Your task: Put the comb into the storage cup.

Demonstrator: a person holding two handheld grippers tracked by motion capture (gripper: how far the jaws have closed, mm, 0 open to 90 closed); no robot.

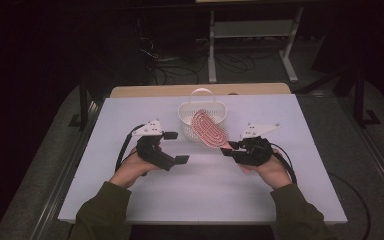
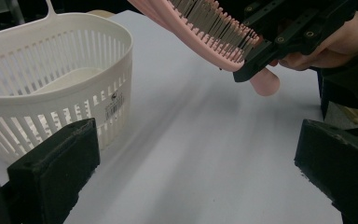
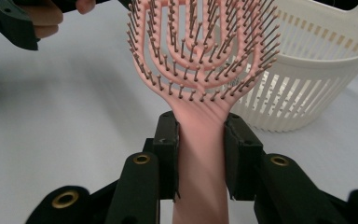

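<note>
The right gripper (image 3: pixel 200 149) clamps its fingers on the pink plastic hairbrush (image 3: pixel 200 60) by its handle. The brush head hangs beside the white slotted plastic basket (image 1: pixel 187 117). The left gripper (image 1: pixel 172 147) has its fingers spread apart, grasping nothing.

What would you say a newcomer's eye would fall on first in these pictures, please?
Most likely the pink hairbrush, clamped by its handle in the right gripper and held tilted above the white table, bristles showing. Just behind it stands a white slatted basket. The left gripper waits open, holding nothing.

Hairbrush (image 1: pixel 209 129) before basket (image 1: pixel 186 114), between left tongs (image 1: pixel 175 147) and right tongs (image 1: pixel 228 148).
</note>
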